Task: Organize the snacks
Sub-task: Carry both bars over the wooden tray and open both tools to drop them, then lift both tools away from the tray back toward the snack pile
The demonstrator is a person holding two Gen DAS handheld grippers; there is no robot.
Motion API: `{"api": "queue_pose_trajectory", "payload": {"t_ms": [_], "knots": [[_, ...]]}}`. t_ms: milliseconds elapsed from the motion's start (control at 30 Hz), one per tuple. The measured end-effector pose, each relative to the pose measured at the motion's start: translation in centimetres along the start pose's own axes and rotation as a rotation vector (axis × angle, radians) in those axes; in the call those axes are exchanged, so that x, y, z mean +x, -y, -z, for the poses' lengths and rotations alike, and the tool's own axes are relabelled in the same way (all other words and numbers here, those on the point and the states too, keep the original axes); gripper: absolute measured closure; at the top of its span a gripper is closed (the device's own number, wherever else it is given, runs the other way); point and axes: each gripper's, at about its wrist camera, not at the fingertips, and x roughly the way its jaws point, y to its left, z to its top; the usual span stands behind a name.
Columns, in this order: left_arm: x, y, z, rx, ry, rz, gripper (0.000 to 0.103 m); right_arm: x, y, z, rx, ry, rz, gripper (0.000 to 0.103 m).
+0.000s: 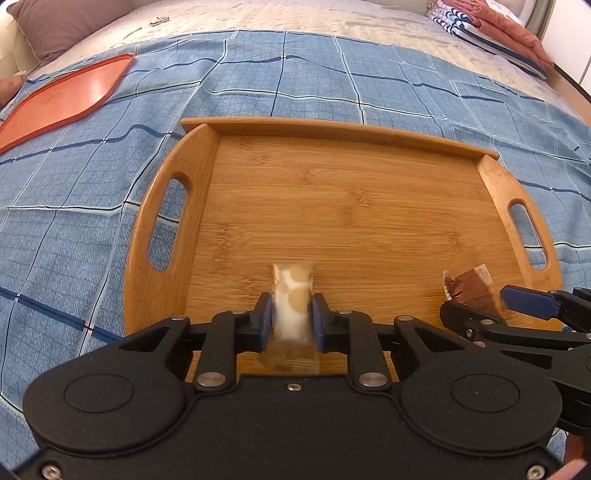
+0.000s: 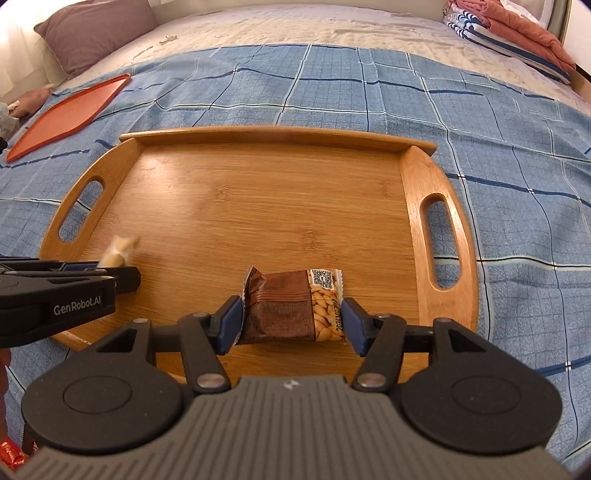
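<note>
My left gripper point(image 1: 291, 314) is shut on a clear snack packet with round beige biscuits point(image 1: 291, 295), held over the near edge of the wooden tray point(image 1: 332, 192). My right gripper point(image 2: 291, 319) is shut on a brown peanut snack packet point(image 2: 291, 306), held sideways over the near part of the same tray point(image 2: 258, 206). The right gripper also shows at the right of the left wrist view point(image 1: 480, 302) with the brown packet point(image 1: 472, 288). The left gripper shows at the left of the right wrist view point(image 2: 110, 273) with the pale packet point(image 2: 120, 249).
The tray lies on a blue checked cloth point(image 1: 74, 221) spread over a bed. An orange flat tray point(image 1: 62, 99) lies at the far left. A purple pillow point(image 2: 96, 33) and folded blankets point(image 2: 517, 33) sit at the back. Red wrappers point(image 2: 11, 454) show at the bottom left.
</note>
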Motion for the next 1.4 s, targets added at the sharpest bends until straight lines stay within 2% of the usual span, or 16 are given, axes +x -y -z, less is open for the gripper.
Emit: {"api": "queue_pose_trajectory", "payload": {"t_ms": [67, 133, 400, 500, 667, 933, 1033, 1400], "knots": [[-0.4, 0.0, 0.1, 0.005, 0.013, -0.009, 0.075, -0.3, 0.1, 0.0, 0.013, 0.007, 0.000, 0.031], [-1.0, 0.0, 0.2, 0.016, 0.029, -0.014, 0.060, -0.6, 0.2, 0.0, 0.026, 0.013, -0.005, 0.027], [-5.5, -0.4, 1.2, 0.033, 0.096, -0.003, 0.044, -4.0, 0.0, 0.2, 0.036, 0.074, -0.012, 0.016], [-7.8, -0.7, 2.4, 0.050, 0.134, -0.005, 0.034, -5.9, -0.2, 0.6, 0.031, 0.101, -0.015, 0.015], [-11.7, -0.8, 4.8, 0.092, 0.186, -0.023, 0.031, -9.2, -1.2, 1.9, -0.002, 0.145, -0.011, 0.014], [-18.9, -1.2, 9.4, 0.112, 0.278, 0.013, 0.024, -15.3, -2.5, 5.5, -0.056, 0.215, 0.019, 0.013], [-21.3, -1.3, 11.4, 0.125, 0.306, 0.048, 0.024, -17.3, -2.8, 7.0, -0.086, 0.250, 0.024, 0.012], [-28.1, -2.6, 18.7, 0.102, 0.421, 0.109, 0.018, -22.6, -3.5, 13.1, -0.128, 0.367, 0.001, 0.010]]}}
